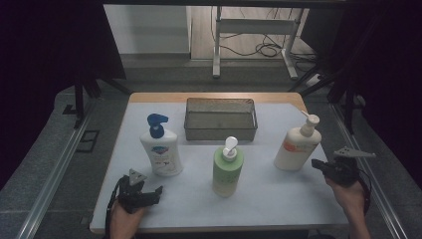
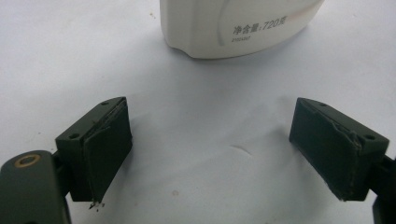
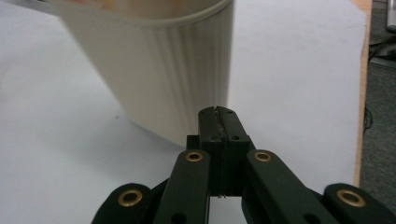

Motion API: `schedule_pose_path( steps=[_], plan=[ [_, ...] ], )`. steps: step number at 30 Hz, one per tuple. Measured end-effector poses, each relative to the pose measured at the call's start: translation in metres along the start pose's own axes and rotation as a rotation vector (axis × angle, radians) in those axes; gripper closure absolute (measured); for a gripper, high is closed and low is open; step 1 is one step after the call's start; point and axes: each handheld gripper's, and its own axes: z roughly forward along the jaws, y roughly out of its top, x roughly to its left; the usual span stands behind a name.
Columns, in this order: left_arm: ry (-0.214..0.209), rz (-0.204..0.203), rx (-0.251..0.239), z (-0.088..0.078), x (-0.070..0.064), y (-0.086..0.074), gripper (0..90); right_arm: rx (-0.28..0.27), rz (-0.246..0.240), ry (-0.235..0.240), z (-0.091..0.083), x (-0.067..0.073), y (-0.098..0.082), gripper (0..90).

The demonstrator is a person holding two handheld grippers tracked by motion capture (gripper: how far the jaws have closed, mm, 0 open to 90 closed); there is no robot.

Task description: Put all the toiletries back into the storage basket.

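Three pump bottles stand on the white table cover. A white bottle with a blue pump (image 1: 160, 147) is at the left, and its base (image 2: 233, 25) lies just ahead of my left gripper (image 2: 212, 149). A green bottle with a white pump (image 1: 228, 169) is in the middle. A cream bottle with an orange label (image 1: 298, 144) stands at the right. My left gripper (image 1: 158, 191) rests low near the front edge, jaws wide apart with nothing between them. My right gripper (image 1: 316, 163) is just right of the cream bottle (image 3: 159, 70), its pads (image 3: 218, 116) pressed together on nothing.
A grey metal mesh basket (image 1: 220, 130) sits at the back middle of the table. The wooden table edge (image 3: 362, 93) runs along the right of the white cover. Rails flank the table on both sides, and a stand with cables lies beyond it.
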Motion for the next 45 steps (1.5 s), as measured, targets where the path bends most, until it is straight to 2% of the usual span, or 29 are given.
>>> schedule_pose_path(
  steps=[5, 9, 14, 20, 24, 35, 45],
  plan=[
    [0.0, 0.001, 0.0, 0.0, 0.0, 0.0, 12.6, 0.02, 0.007, -0.022, 0.011, -0.009, 0.006, 89.7],
    [0.0, 0.002, 0.0, 0.0, 0.0, 0.0, 12.6, 0.024, 0.032, -0.007, 0.022, -0.018, 0.009, 89.5],
    [0.0, 0.002, 0.0, 0.0, 0.0, 0.0, 12.6, 0.029, 0.036, 0.016, 0.033, -0.021, 0.012, 89.3],
    [0.0, 0.002, 0.0, 0.0, 0.0, 0.0, 12.6, 0.027, 0.028, 0.02, 0.039, -0.023, 0.016, 88.3],
    [0.0, 0.002, 0.0, 0.0, 0.0, 0.0, 12.6, 0.033, 0.039, 0.042, 0.041, -0.026, 0.017, 88.7],
    [0.001, 0.002, 0.0, 0.0, 0.0, 0.0, 12.6, 0.055, 0.02, 0.062, 0.039, -0.022, 0.011, 89.5],
    [0.001, 0.003, 0.001, 0.0, 0.0, 0.0, 12.6, 0.059, -0.011, 0.086, 0.035, -0.008, 0.008, 89.5]
  ],
)
